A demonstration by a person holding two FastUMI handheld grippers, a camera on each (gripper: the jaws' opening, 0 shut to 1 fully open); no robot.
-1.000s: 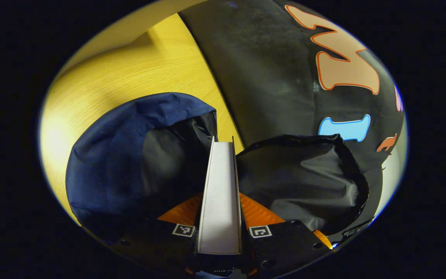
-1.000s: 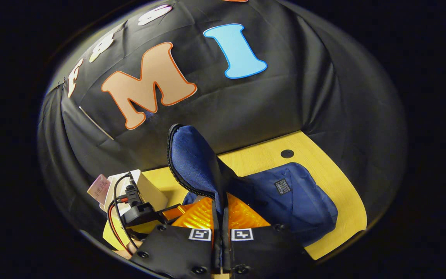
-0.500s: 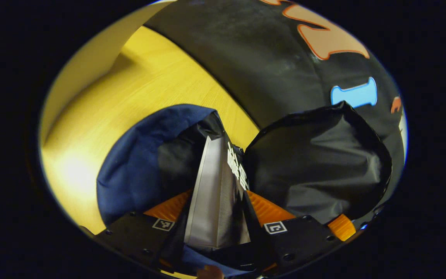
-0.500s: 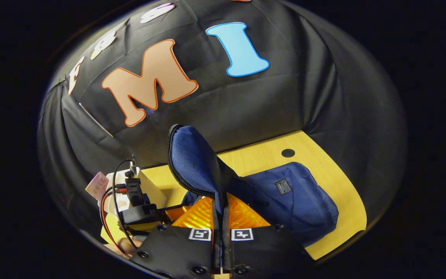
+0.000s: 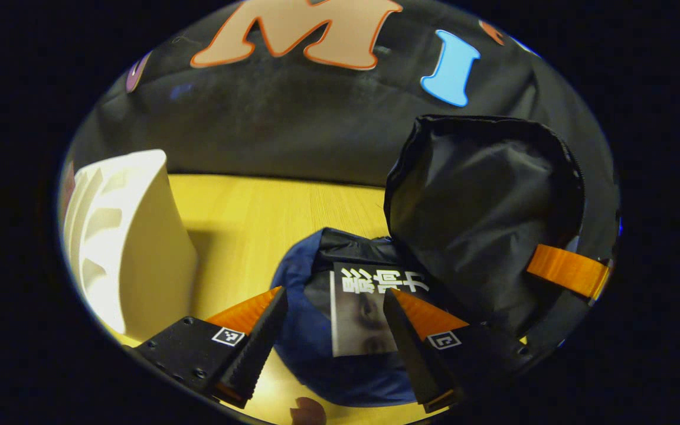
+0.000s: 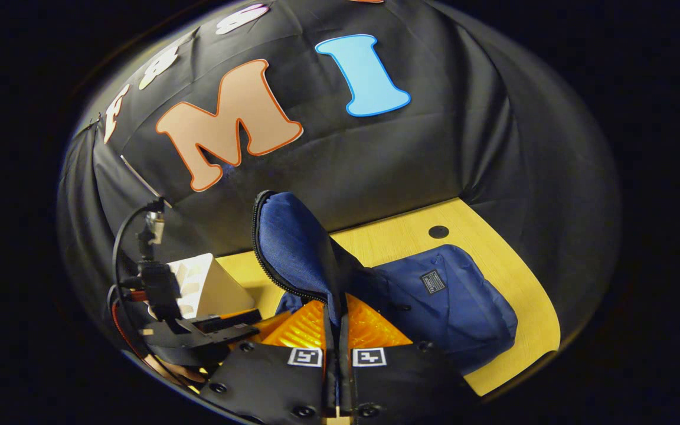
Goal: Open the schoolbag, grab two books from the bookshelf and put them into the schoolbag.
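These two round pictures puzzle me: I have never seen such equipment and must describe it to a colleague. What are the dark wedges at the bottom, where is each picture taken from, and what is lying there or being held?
No robot here: a person holds a two-finger gripper in each hand, and a fisheye camera rides on each, looking along its fingers. The wedges are those fingers.

In the left gripper view, the left gripper is open, holding nothing. Between its fingers you look down on a book lying in the mouth of the blue schoolbag. The white bookshelf stands on the yellow wooden table.

In the right gripper view, the right gripper is shut on the schoolbag's flap, holding it up so the bag stays open. The left gripper also shows there, at lower left.
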